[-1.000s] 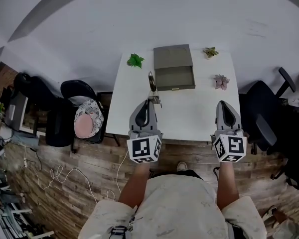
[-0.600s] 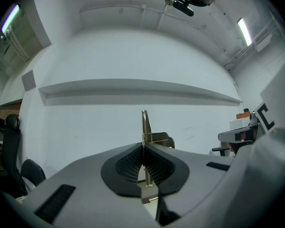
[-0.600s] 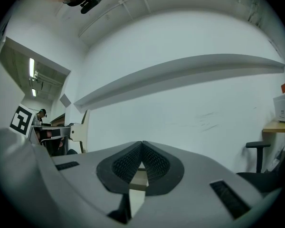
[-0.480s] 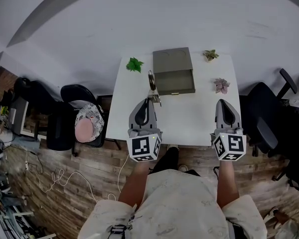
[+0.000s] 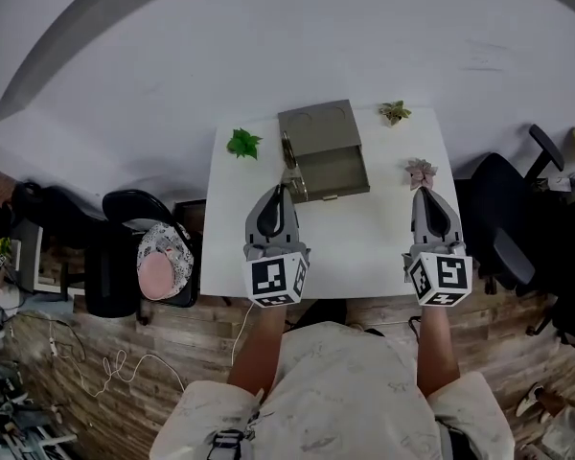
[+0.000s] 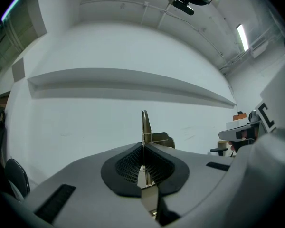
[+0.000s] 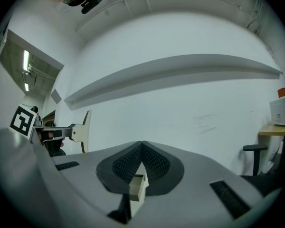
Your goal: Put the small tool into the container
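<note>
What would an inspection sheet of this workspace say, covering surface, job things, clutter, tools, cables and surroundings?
Surface: white table.
Job's things: grey container open at the far middle; thin metal piece held by its left side, not yet inside.
Clutter: green leaf far left, small plant far right, pink flower right.
Tools: left tool shut on the metal piece; right tool shut, holding nothing.
Cables: white cable loose on the floor, left.
Surroundings: wood floor, black chair with patterned cushion left, office chair right.
</note>
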{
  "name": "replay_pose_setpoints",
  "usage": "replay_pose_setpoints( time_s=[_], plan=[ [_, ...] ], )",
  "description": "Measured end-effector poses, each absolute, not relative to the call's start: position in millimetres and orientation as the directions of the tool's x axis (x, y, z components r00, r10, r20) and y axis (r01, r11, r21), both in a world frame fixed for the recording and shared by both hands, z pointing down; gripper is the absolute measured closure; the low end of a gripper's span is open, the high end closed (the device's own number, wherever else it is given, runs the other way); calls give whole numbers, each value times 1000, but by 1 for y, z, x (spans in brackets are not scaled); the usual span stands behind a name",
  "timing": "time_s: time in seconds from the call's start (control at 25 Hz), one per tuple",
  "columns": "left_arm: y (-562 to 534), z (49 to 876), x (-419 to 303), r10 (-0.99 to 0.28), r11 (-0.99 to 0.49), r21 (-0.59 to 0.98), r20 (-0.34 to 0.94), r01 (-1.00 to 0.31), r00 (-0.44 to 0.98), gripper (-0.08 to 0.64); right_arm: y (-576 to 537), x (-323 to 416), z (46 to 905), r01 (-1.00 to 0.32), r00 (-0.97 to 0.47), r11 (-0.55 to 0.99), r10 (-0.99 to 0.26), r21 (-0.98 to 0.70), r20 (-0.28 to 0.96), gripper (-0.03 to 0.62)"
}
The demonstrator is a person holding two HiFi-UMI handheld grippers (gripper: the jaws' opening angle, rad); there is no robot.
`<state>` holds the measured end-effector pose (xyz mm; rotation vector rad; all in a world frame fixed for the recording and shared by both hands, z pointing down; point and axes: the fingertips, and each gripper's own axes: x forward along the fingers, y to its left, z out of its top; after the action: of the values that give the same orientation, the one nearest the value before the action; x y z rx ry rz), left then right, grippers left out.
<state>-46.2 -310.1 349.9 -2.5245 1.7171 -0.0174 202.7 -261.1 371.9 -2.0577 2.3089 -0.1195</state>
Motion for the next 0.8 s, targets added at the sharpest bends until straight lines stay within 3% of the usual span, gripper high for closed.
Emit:
replay_pose_setpoints(
  time_s=[0.8],
  plan=[
    [-393,374,-43,-882,-471,-98,27,-877,471,551,-318,195,394,-997,-38,31,-995,-77,91,577]
  ],
)
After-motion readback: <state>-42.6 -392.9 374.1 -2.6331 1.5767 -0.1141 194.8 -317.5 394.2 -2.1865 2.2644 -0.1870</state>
